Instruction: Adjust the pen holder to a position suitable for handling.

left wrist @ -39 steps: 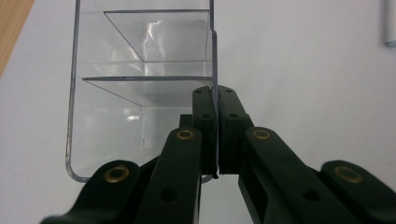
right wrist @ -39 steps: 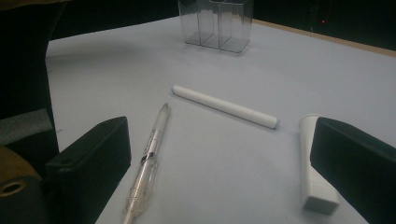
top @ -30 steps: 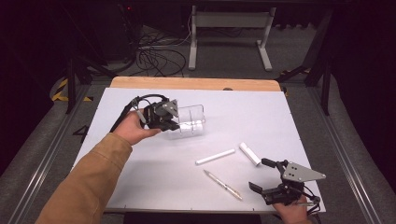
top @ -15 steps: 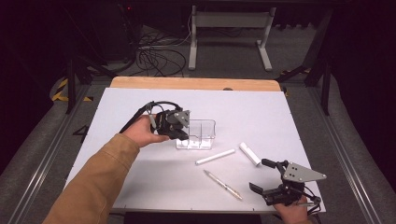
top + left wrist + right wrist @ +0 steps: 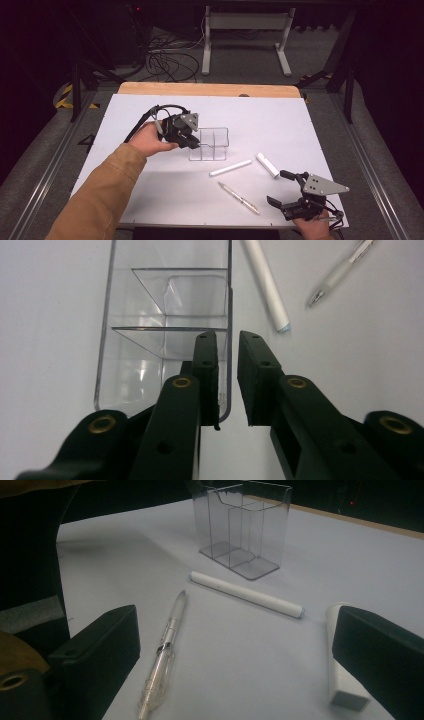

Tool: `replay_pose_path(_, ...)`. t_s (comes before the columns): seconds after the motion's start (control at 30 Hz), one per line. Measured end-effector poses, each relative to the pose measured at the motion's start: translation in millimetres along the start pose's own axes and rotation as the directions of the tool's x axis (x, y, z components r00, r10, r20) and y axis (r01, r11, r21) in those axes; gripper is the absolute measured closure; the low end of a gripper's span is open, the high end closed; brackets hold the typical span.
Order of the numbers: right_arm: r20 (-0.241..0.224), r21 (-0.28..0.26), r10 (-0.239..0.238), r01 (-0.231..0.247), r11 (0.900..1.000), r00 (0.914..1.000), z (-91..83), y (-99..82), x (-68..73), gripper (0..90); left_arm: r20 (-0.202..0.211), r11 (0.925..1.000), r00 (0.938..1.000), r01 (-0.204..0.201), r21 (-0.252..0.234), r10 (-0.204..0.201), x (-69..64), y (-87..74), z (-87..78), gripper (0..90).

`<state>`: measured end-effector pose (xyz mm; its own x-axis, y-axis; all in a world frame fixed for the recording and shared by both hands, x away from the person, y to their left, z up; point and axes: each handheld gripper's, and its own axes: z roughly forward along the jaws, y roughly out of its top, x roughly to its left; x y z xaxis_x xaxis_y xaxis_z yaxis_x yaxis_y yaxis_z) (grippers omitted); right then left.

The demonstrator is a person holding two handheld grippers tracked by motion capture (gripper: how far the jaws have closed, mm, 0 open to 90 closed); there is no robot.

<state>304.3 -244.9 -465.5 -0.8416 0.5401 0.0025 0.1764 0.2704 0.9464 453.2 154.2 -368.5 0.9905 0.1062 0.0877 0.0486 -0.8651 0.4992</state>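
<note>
The clear holder (image 5: 210, 145) stands upright mid-table, its 3 compartments open upward. The left gripper (image 5: 192, 141) pinches its near side wall, 1 jaw inside and 1 outside. The right gripper (image 5: 286, 190) rests spread wide at the near right edge. Just ahead of it lie the pen (image 5: 162, 655), the white stick (image 5: 246, 593) and the white cap (image 5: 342, 680), long axes toward the holder. The right gripper is nearest the pen.
</note>
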Motion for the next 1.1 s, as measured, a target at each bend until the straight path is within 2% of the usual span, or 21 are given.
replay_pose_path(0.1, 0.001, -0.002, -0.003, 0.003, 1.0000, 1.0000, -0.1, 0.3, 0.5, 5.7, -0.030, 0.9993, 0.9995, 0.011, -0.037, -0.012, -6.7, -3.7, -8.7, 72.0)
replay_pose_path(0.13, 0.002, -0.002, -0.003, 0.003, 1.0000, 1.0000, -0.3, 0.4, 0.7, 5.7, -0.045, 0.9989, 0.9988, 0.015, -0.044, -0.017, -9.8, -5.7, -11.8, 68.2)
replay_pose_path(0.2, 0.002, -0.003, -0.003, 0.003, 1.0000, 1.0000, -0.3, 0.4, 0.8, 5.7, -0.092, 0.9965, 0.9949, 0.035, -0.076, -0.042, -17.2, -12.2, -17.5, 67.0)
replay_pose_path(0.27, 0.003, -0.003, -0.003, 0.003, 1.0000, 1.0000, -0.3, 0.6, 1.1, 5.7, -0.122, 0.9909, 0.9907, 0.045, -0.127, -0.060, -24.7, -20.9, -22.6, 64.6)
replay_pose_path(0.33, 0.005, -0.005, -0.007, 0.007, 1.0000, 1.0000, -0.2, 0.9, 1.5, 5.7, -0.153, 0.9803, 0.9837, 0.064, -0.187, -0.094, -33.8, -29.1, -27.4, 60.2)
replay_pose_path(0.37, 0.007, -0.005, -0.007, 0.007, 1.0000, 1.0000, 0.0, 1.1, 1.8, 5.7, -0.165, 0.9732, 0.9802, 0.071, -0.219, -0.109, -38.6, -33.0, -30.8, 56.4)
replay_pose_path(0.43, 0.006, -0.003, -0.008, 0.008, 1.0000, 1.0000, 0.6, 1.4, 2.4, 5.7, -0.185, 0.9524, 0.9697, 0.102, -0.287, -0.160, -48.7, -39.9, -37.7, 52.1)
replay_pose_path(0.5, 0.007, -0.003, -0.010, 0.010, 0.9999, 0.9999, 1.0, 1.9, 3.1, 5.6, -0.183, 0.9245, 0.9618, 0.128, -0.359, -0.204, -59.6, -45.1, -44.2, 46.7)
replay_pose_path(0.57, 0.008, -0.004, -0.012, 0.012, 0.9999, 0.9999, 1.6, 2.4, 3.6, 5.4, -0.188, 0.8999, 0.9496, 0.157, -0.407, -0.251, -67.7, -48.7, -49.0, 42.3)
replay_pose_path(0.63, 0.009, -0.002, -0.012, 0.012, 0.9999, 0.9999, 2.2, 2.8, 3.9, 5.2, -0.167, 0.8711, 0.9404, 0.194, -0.451, -0.296, -73.5, -52.5, -50.9, 39.8)
replay_pose_path(0.7, 0.012, -0.005, -0.017, 0.017, 0.9999, 0.9998, 2.4, 3.2, 4.6, 5.2, -0.137, 0.8471, 0.9383, 0.216, -0.486, -0.318, -77.6, -55.9, -50.0, 38.2)
replay_pose_path(0.73, 0.013, -0.005, -0.018, 0.018, 0.9998, 0.9997, 2.3, 3.4, 4.9, 5.2, -0.130, 0.8410, 0.9366, 0.224, -0.493, -0.325, -79.4, -56.7, -48.4, 38.2)
replay_pose_path(0.77, 0.014, -0.006, -0.018, 0.018, 0.9998, 0.9997, 2.3, 3.4, 4.8, 5.2, -0.130, 0.8384, 0.9356, 0.225, -0.496, -0.328, -81.1, -56.8, -46.3, 38.0)
replay_pose_path(0.83, 0.013, -0.004, -0.016, 0.016, 0.9999, 0.9998, 2.5, 3.1, 4.5, 5.2, -0.134, 0.8390, 0.9340, 0.226, -0.495, -0.331, -84.5, -56.0, -42.0, 37.8)
replay_pose_path(0.9, 0.014, -0.001, -0.015, 0.015, 0.9999, 0.9998, 2.4, 2.7, 4.3, 5.2, -0.130, 0.8384, 0.9355, 0.225, -0.496, -0.328, -87.3, -54.8, -37.9, 37.5)
replay_pose_path(0.97, 0.014, -0.003, -0.014, 0.014, 0.9999, 0.9998, 2.1, 2.7, 4.2, 5.2, -0.132, 0.8337, 0.9329, 0.229, -0.503, -0.335, -90.5, -54.2, -34.4, 36.6)
replay_pose_path(1.0, 0.015, -0.003, -0.014, 0.014, 0.9999, 0.9998, 2.0, 2.7, 4.2, 5.2, -0.133, 0.8281, 0.9305, 0.231, -0.511, -0.341, -92.0, -54.5, -33.0, 35.9)
replay_pose_path(1.03, 0.014, -0.002, -0.014, 0.014, 0.9999, 0.9998, 2.1, 2.7, 4.2, 5.2, -0.127, 0.8196, 0.9291, 0.235, -0.522, -0.347, -93.2, -55.7, -31.9, 35.3)
replay_pose_path(1.1, 0.015, -0.001, -0.014, 0.014, 0.9999, 0.9998, 2.1, 2.6, 4.2, 5.3, -0.114, 0.7983, 0.9246, 0.246, -0.550, -0.363, -95.7, -58.3, -29.1, 34.8)
